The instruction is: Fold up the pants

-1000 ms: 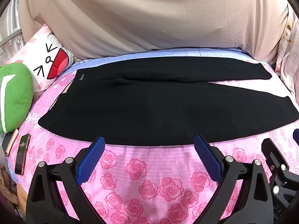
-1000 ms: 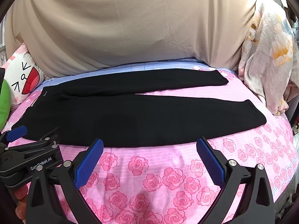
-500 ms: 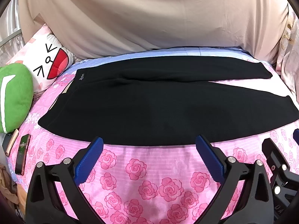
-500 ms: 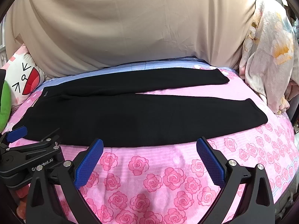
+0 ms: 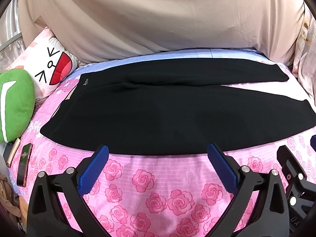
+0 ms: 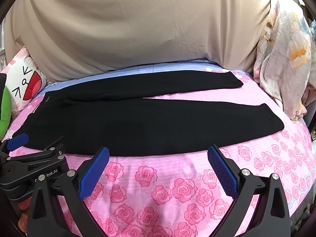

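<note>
A pair of black, matte knit pants (image 5: 158, 116) lies flat and unfolded across a pink quilted bedspread printed with darker pink roses (image 5: 142, 179), waistband toward the left, the two legs running right and splitting into a narrow V near the cuffs; a small pale label shows at the far waist corner. The left gripper (image 5: 158, 154), black plastic arms tipped with ribbed blue pads (image 5: 92, 169), hovers over the bedspread at the near edge of the pants with its jaws spread wide and nothing between them. The right gripper (image 6: 158, 154) has its jaws equally wide apart and empty, its textured blue pads (image 6: 94, 171) just short of the near hem. A smooth beige sheet (image 6: 138, 25) drapes behind the bed. At the left sit a white cartoon-face pillow (image 5: 47, 69) and a plush green cushion (image 5: 15, 104); two phones (image 5: 23, 164) lie on the bed edge. A crumpled floral fabric (image 6: 284, 59) is heaped at the right.
</note>
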The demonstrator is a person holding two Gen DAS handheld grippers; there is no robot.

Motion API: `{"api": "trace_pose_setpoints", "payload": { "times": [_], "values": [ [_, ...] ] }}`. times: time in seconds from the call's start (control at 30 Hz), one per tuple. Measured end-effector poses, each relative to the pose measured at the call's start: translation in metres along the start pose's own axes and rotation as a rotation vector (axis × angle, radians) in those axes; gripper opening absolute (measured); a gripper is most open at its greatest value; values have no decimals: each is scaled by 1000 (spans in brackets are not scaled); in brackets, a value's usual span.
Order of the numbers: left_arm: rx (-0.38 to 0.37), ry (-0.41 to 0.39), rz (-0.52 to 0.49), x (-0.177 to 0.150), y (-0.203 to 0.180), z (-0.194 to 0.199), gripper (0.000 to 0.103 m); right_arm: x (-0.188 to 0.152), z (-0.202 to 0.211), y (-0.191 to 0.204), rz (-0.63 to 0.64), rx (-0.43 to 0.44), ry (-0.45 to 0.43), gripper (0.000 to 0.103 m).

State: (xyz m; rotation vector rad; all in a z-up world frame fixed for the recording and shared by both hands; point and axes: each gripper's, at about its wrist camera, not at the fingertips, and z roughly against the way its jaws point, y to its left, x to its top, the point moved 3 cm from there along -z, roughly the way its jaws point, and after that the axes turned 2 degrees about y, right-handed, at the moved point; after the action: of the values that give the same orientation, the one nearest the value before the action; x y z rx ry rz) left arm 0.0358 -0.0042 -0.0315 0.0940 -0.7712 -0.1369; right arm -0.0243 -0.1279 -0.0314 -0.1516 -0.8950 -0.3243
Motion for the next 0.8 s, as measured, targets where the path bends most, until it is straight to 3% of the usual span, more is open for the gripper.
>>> {"api": "trace_pose_setpoints", "payload": {
  "times": [0.1,0.23,0.4,0.5,0.73,0.8],
  "values": [
    [-8,10,4,0,0,-3,98,0,-2,0,1,-1,2,98],
    [-75,52,10,1,1,-10,98,7,-11,-11,8,16,12,98],
    [-47,33,25,10,12,-19,98,53,-47,-90,-44,33,4,98],
    [-70,47,67,17,22,-30,98,92,-87,-145,-64,50,1,98],
    [-68,-51,212,36,53,-36,97,185,-214,-250,-30,-135,63,96],
    [-73,-66,267,40,62,-39,97,204,-250,-269,-47,-116,89,91]
  ]
}}
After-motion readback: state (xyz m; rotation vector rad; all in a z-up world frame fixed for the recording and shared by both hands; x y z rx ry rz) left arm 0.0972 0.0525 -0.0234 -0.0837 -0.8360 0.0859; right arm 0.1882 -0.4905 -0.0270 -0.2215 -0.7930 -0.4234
